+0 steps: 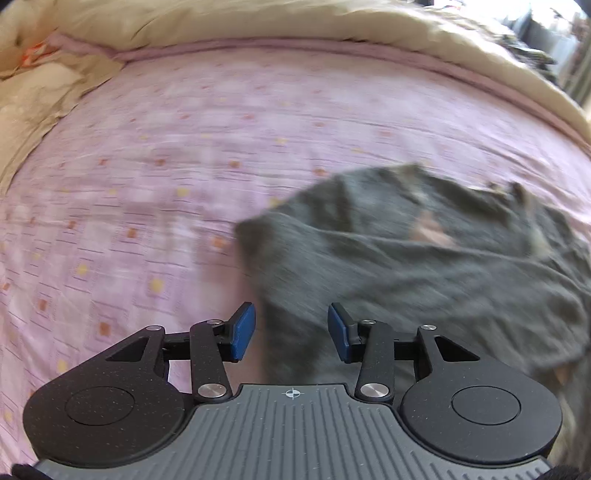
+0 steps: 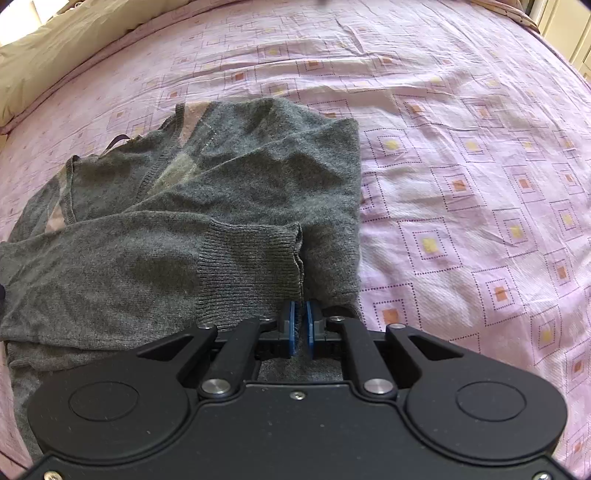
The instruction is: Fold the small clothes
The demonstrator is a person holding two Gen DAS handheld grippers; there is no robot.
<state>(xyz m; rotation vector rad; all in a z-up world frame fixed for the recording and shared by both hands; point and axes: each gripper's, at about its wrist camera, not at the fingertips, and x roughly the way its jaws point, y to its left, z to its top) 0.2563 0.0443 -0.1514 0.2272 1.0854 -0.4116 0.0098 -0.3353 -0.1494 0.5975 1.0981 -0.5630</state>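
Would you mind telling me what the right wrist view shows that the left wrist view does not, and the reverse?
Only the right wrist view shows the right gripper, its jaws closed on the grey sweater, beside the ribbed cuff of a sleeve laid across it. Only the left wrist view shows the left gripper, open and empty above the sweater's edge; this view is motion-blurred. Both show the sweater on the pink patterned bedsheet and the beige duvet behind.
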